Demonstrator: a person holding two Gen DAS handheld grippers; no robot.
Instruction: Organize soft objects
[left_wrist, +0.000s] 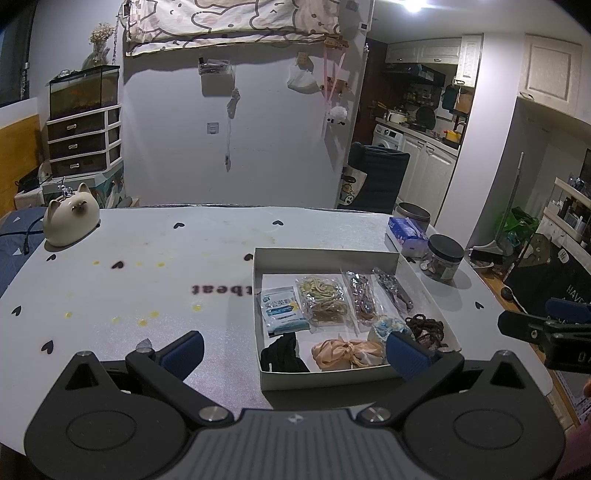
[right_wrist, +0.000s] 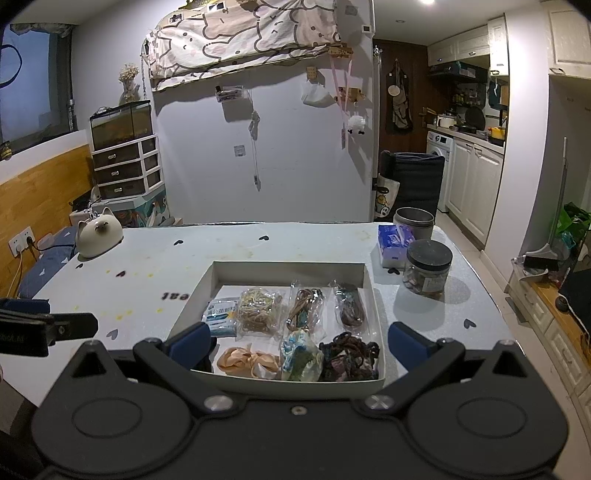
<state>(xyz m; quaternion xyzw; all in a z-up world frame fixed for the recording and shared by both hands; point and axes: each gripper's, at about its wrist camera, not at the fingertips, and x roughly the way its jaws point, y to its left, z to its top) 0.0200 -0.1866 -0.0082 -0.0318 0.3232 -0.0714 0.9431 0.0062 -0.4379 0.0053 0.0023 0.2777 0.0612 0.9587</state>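
A shallow white box (left_wrist: 325, 254) (right_wrist: 291, 267) sits on the table and holds soft items: a blue-white sachet (left_wrist: 282, 309), bagged rubber bands (left_wrist: 324, 299) (right_wrist: 258, 308), bagged hair ties (left_wrist: 362, 297) (right_wrist: 304, 310), a peach scrunchie (left_wrist: 345, 352) (right_wrist: 247, 362), a black cloth (left_wrist: 282, 354), a blue-green scrunchie (right_wrist: 299, 356) and dark hair bands (left_wrist: 426, 328) (right_wrist: 349, 354). My left gripper (left_wrist: 295, 350) is open and empty, just before the box's near edge. My right gripper (right_wrist: 299, 341) is open and empty, its fingers spanning the box's near edge.
A white cat figurine (left_wrist: 70, 218) (right_wrist: 98, 232) stands at the table's far left. A tissue pack (left_wrist: 406, 232) (right_wrist: 393, 243), a dark-lidded jar (left_wrist: 443, 258) (right_wrist: 426, 267) and a metal tin (right_wrist: 413, 221) stand right of the box. The table's right edge drops to the floor.
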